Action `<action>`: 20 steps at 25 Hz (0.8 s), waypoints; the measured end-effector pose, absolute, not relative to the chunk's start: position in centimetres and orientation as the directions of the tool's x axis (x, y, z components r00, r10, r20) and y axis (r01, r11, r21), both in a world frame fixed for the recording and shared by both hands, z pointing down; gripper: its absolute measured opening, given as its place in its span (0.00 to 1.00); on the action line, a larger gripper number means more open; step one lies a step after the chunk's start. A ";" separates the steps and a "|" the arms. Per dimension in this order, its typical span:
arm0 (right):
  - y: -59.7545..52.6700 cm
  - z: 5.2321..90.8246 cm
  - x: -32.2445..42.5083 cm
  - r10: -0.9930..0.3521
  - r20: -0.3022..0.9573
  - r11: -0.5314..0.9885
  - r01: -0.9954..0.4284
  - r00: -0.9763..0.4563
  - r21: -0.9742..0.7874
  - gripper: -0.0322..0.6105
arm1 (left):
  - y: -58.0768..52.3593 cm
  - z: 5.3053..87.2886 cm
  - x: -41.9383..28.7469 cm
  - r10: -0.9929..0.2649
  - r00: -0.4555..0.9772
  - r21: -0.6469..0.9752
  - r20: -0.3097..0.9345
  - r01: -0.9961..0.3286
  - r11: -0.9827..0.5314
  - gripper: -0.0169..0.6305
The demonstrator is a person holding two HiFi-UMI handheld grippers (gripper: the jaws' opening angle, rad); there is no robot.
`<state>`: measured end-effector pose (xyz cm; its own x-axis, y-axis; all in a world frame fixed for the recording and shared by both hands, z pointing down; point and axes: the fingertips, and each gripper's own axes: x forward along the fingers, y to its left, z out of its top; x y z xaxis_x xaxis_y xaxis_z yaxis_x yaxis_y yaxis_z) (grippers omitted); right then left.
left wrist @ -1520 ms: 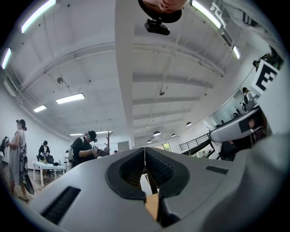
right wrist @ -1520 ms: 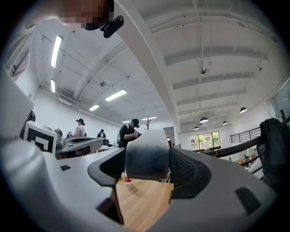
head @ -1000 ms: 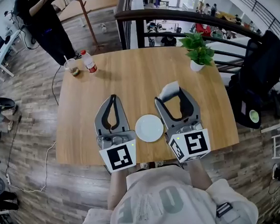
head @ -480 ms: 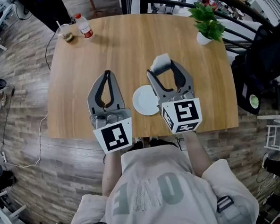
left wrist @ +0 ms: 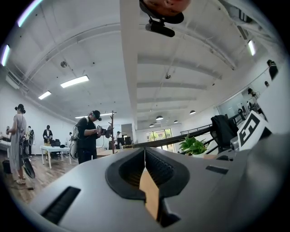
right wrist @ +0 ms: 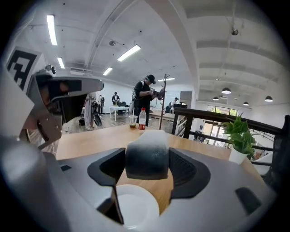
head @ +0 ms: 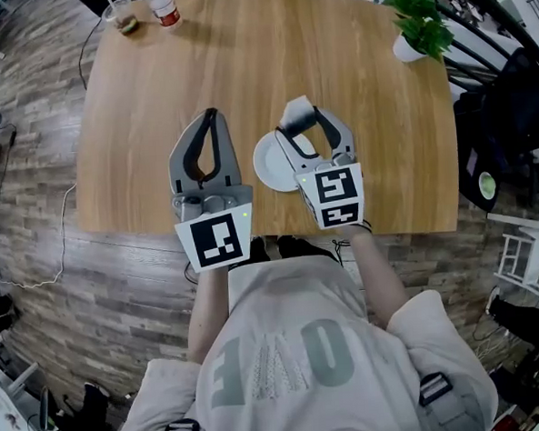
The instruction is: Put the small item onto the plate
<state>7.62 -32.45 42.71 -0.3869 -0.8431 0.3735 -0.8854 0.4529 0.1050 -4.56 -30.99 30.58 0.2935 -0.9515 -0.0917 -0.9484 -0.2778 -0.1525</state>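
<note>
— Where does the plate (head: 268, 163) lie?
— On the table (head: 242, 66), near its front edge. It sits between the left gripper (head: 211, 118) and the right gripper (head: 302, 128), partly beneath the right one.
— And the small item (head: 297, 111)?
— Between the right gripper's jaws, above the plate's far rim.
— Farther back?
— The cup (head: 122, 14) stands just left of the bottle (head: 161, 9) at the far left corner. The potted plant (head: 419, 23) is at the far right.
</note>
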 end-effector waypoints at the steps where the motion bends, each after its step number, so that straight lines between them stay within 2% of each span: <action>1: -32.2 43.5 7.5 -0.833 0.395 0.461 -0.881 -0.388 0.106 0.53 | -31.0 30.7 -4.5 -0.952 0.291 -0.167 -0.090 -0.947 -0.274 0.04; 7: -30.9 48.6 6.9 -0.768 0.514 0.503 -0.857 -0.383 0.112 0.53 | -30.9 32.3 -4.8 -0.958 0.286 -0.230 -0.032 -0.935 -0.271 0.04; 20: -28.8 57.8 7.3 -0.583 0.735 0.545 -0.838 -0.345 0.039 0.53 | -31.7 32.7 -5.8 -0.967 0.253 -0.265 -0.018 -0.934 -0.240 0.04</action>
<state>7.26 -28.80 57.76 -0.3455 -0.5834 0.7351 -0.8378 0.5447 0.0385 -5.75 -31.69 32.71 0.2534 -0.9672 -0.0175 -0.9338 -0.2399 -0.2655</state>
